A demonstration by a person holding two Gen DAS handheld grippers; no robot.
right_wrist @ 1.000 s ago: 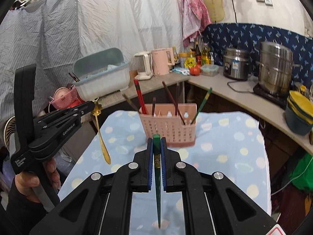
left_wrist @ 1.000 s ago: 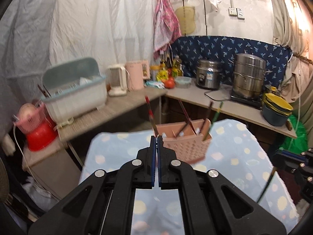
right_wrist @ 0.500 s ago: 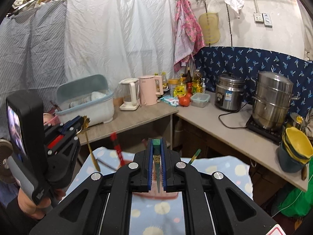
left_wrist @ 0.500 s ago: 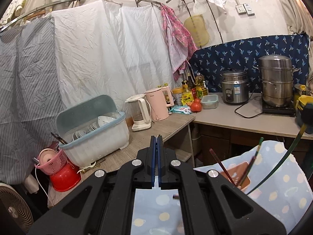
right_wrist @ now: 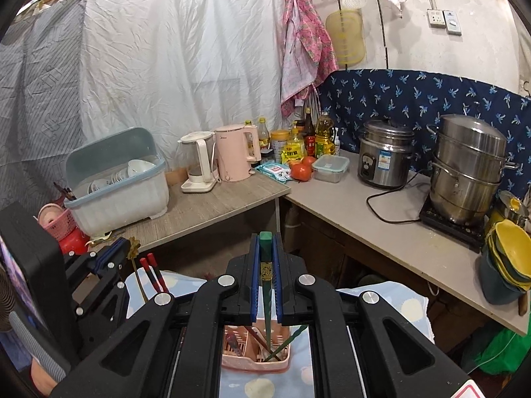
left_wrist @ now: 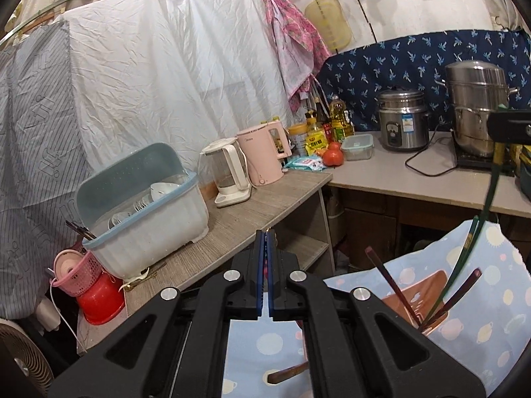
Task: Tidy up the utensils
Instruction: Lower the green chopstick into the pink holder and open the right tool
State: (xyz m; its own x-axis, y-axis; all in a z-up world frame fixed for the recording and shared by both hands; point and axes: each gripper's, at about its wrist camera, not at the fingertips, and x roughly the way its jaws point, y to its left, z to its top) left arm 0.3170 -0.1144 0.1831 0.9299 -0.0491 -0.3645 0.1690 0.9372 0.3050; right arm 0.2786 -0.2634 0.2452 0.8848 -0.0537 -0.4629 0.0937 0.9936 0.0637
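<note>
While the spotted cloth spreads widest beneath me, the pink basket sits on it directly under my right gripper, chopsticks leaning inside. That gripper is clamped on a green chopstick hanging down into the basket. My left gripper, to its left, pinches a gold spoon by its flower-shaped end.

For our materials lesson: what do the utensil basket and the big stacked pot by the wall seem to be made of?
Utensil basket: probably moulded plastic, matt pink, with a perforated grid wall.
Stacked pot: likely stainless steel, judging by its bright, mirror-like silver sheen and rolled rims.
</note>
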